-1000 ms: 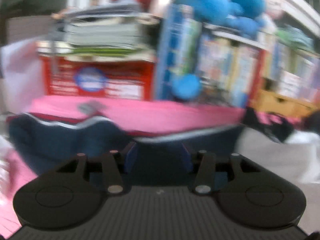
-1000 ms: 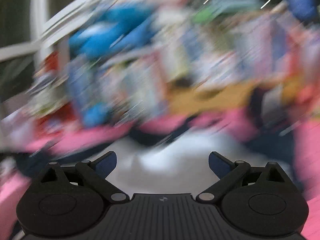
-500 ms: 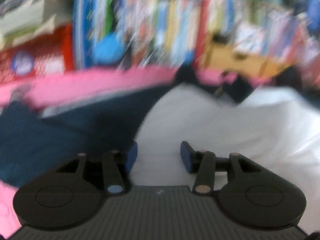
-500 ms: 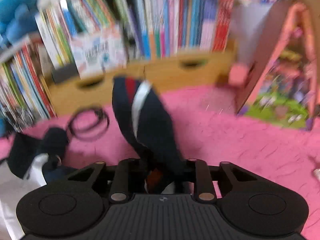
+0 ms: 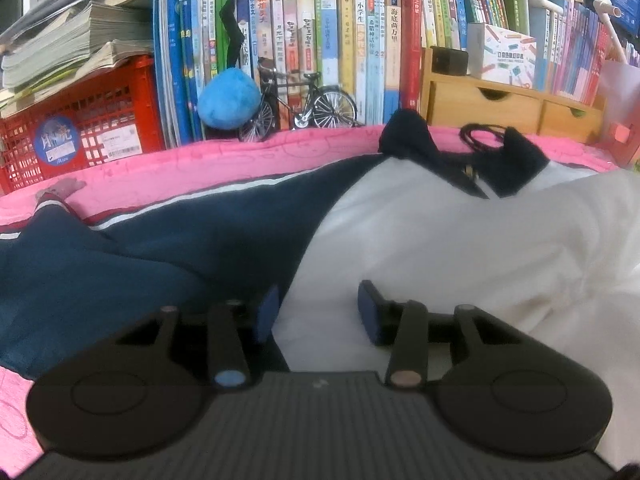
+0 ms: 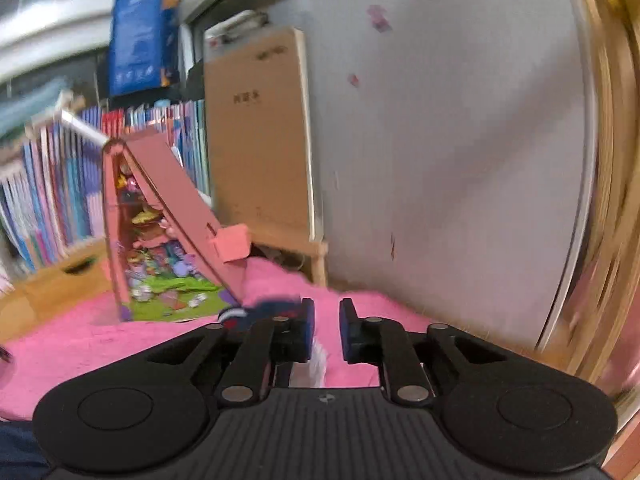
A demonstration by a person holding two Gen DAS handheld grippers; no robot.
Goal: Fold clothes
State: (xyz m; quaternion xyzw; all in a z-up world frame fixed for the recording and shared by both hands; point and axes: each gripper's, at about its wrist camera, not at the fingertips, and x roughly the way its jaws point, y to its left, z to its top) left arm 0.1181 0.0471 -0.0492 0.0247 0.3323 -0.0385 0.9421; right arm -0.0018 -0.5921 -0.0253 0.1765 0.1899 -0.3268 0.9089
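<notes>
Two claws, one garment in work.

Item: navy-and-white garment (image 5: 208,240), striped trim, spread on the pink bedcover (image 5: 200,168); white panel (image 5: 440,240) toward the right side of the bed, navy panel toward the left, dark collar end near the far edge below the bookshelf (image 5: 340,40).

Left claw (image 5: 316,312): partly open, low over the seam where navy meets white, one pad over each colour; whether the pads touch cloth cannot be told, and no fold is pinched between them.

Right claw (image 6: 326,330): jaws narrow, having just been closing; a navy striped cuff (image 6: 260,312) lies beside its left pad, with a pale scrap of cloth low in the gap. Whether it grips cannot be told.

Step, judged: drawing a sleeve out near the bed's right edge beside the pink toy house (image 6: 160,232) before folding.

Next move calls for: confirming a hold on the cuff, then carrying it inward across the white panel while the left claw steadies the body.
</notes>
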